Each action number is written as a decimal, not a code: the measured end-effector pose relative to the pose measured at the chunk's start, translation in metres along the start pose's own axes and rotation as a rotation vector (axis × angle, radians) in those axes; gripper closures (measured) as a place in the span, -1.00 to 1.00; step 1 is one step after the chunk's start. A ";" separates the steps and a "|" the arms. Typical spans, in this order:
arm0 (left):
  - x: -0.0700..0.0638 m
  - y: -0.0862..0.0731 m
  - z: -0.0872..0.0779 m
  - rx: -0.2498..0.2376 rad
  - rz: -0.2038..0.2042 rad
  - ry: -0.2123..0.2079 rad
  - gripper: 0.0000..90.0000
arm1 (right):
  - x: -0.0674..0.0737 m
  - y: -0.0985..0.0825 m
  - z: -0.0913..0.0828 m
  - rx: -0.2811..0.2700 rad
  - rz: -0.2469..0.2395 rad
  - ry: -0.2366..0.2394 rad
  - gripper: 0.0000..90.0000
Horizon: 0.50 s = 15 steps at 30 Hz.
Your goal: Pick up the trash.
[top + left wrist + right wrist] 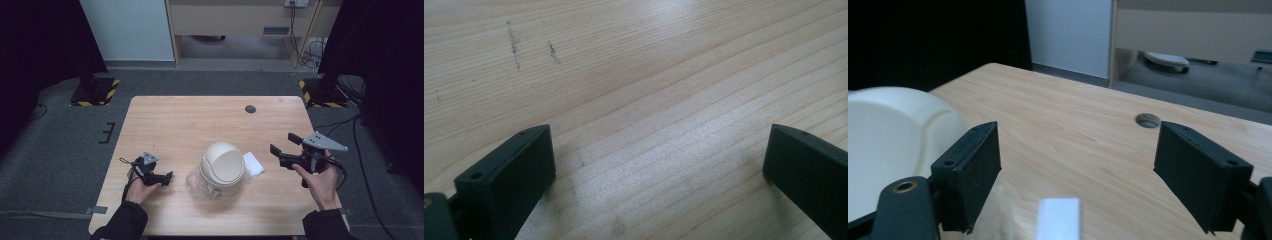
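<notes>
The right tool (284, 149) hangs just above the table (210, 117) with its jaws spread wide and nothing between them, pointing inward toward the middle of the table. In the right gripper view a small white folded pad (1059, 219) lies flat on the wood directly ahead, low between the jaws, its long axis running roughly along the tool's own line of sight. In the high view this white pad (253, 163) sits between the right tool and the cream domed swing-lid bin (222, 164), just beside the bin, which stands on a crumpled clear plastic bag (197, 184). The left tool (159, 176), also spread and empty, rests low over bare wood on the bin's far side, so the right tool is judged the better placed.
</notes>
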State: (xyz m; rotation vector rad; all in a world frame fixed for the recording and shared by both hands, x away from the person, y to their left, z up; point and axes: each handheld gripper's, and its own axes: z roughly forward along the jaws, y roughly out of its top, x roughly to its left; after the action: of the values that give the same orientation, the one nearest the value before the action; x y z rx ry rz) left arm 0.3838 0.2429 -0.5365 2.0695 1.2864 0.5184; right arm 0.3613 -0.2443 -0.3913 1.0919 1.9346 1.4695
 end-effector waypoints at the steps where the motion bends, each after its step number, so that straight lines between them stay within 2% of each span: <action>1: 0.000 0.000 0.000 0.000 0.000 0.000 -1.00 | 0.004 0.002 0.000 0.000 -0.005 0.010 -0.59; 3: 0.000 0.000 0.000 0.000 0.000 0.000 -1.00 | 0.008 0.004 0.001 -0.002 -0.009 0.022 -0.60; 4: 0.000 0.000 0.000 0.000 0.000 0.000 -1.00 | 0.017 0.006 0.003 -0.006 -0.015 0.048 -0.65; 9: 0.000 0.000 0.000 0.000 0.000 0.000 -1.00 | 0.039 0.007 0.012 0.012 -0.030 0.110 -0.67; 11: 0.000 0.000 0.000 0.000 0.000 0.001 -1.00 | 0.045 0.006 0.015 0.024 -0.040 0.124 -0.67; 15: 0.000 0.000 0.000 0.000 0.000 0.001 -1.00 | 0.051 0.002 0.021 0.038 -0.022 0.154 -0.66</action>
State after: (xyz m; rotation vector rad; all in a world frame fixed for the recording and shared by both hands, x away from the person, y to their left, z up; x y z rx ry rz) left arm 0.3837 0.2427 -0.5366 2.0692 1.2873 0.5193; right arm 0.3489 -0.1901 -0.3918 0.9955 2.0811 1.5509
